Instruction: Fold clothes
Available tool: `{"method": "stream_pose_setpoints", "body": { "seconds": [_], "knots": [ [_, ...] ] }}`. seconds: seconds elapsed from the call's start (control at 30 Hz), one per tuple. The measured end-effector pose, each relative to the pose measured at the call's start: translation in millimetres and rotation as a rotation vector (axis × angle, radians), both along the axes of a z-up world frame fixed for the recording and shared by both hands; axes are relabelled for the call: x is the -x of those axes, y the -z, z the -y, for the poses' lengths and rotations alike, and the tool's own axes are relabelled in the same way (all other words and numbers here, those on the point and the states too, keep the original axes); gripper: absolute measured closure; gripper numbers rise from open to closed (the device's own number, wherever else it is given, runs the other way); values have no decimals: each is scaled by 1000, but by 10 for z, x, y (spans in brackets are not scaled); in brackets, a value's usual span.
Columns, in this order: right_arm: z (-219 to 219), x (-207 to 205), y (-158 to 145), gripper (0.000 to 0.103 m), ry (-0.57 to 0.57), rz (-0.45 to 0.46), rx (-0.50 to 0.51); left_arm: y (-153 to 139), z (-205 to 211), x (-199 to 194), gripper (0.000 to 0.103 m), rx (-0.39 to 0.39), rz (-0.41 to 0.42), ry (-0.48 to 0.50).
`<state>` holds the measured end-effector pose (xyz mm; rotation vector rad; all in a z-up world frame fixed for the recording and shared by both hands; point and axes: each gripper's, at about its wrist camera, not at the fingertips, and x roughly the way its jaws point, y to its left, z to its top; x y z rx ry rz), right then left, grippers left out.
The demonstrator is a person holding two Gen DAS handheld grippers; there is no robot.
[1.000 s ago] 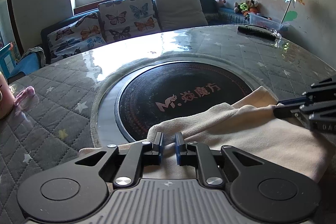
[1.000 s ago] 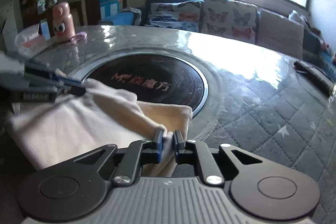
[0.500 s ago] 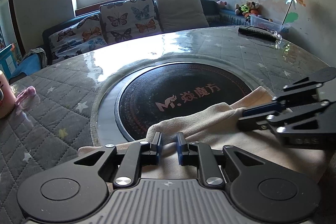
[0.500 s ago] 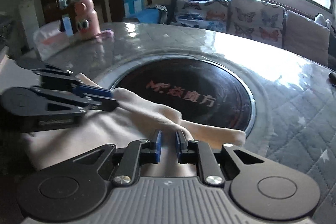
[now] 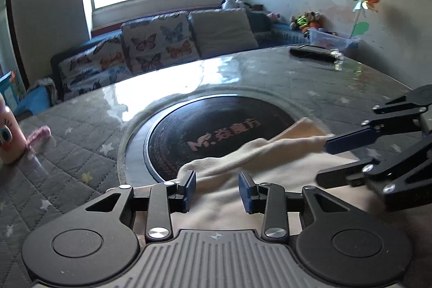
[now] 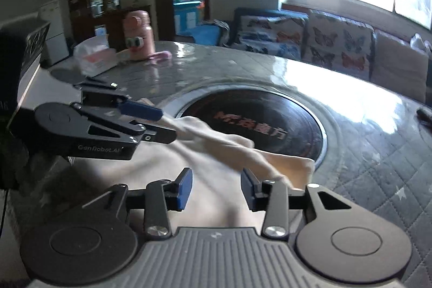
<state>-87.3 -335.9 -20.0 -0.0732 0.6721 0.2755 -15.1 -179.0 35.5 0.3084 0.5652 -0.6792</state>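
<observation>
Left wrist view: the left gripper (image 5: 217, 189) has just been opening its jaws, and the cream garment (image 5: 256, 172) lies loose between them, no pad pressing on it. The right gripper (image 6: 216, 189) has likewise just been opening, its jaws standing apart over the same cloth. The garment rests on the round desk (image 5: 81, 142), its far folded edge overlapping the dark centre disc (image 5: 216, 126). Both letting go together suggests a fold just laid down, with the cloth left flat for the next one.
</observation>
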Motion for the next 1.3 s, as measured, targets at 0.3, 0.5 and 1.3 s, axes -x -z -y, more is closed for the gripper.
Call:
{"method": "stream_pose_setpoints", "body": {
  "seconds": [0.3, 0.5, 1.3],
  "knots": [
    [-188, 339, 2, 64, -59, 39, -14, 38, -138, 538, 66, 2, 17, 43],
    [-96, 367, 209, 65, -20, -2, -39, 235, -192, 538, 67, 8, -34, 0],
    [70, 311, 158, 20, -63, 13, -101, 120, -624, 395, 49, 115, -69, -151]
  ]
}}
